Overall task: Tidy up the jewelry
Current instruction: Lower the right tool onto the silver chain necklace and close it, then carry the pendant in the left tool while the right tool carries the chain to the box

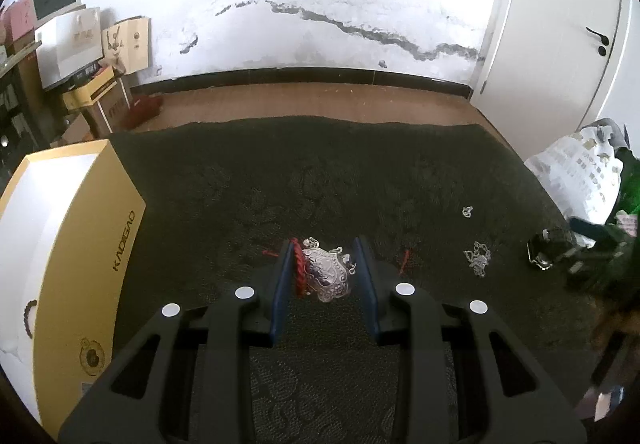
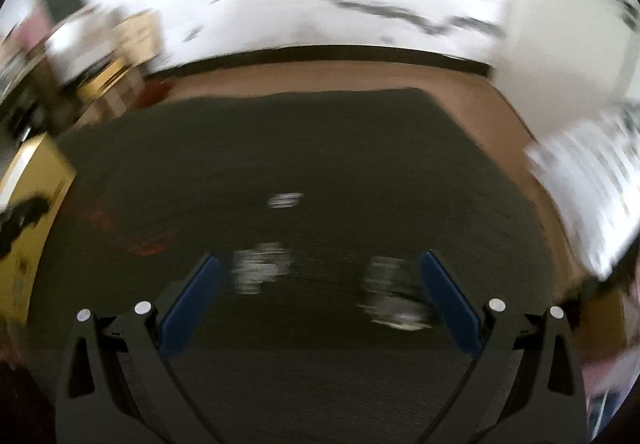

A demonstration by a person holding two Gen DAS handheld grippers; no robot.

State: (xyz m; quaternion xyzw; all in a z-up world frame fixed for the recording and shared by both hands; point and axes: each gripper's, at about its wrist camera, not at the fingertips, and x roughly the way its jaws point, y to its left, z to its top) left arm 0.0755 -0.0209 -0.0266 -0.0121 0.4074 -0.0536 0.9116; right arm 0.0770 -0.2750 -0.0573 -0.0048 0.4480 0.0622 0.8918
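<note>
My left gripper (image 1: 326,268) brackets the silver locket pendant (image 1: 326,276); my right gripper (image 2: 320,284) is spread wide.

Nearest me, the left jaws sit around the pendant and its red cord (image 1: 299,268) on the dark mat (image 1: 320,172); I cannot tell whether they pinch it. Right of it lies a silver chain (image 1: 478,262), a small ring (image 1: 467,211) farther back. The yellow box (image 1: 76,244) stands left. My right view is blurred, nothing between its blue pads (image 2: 450,300).
</note>
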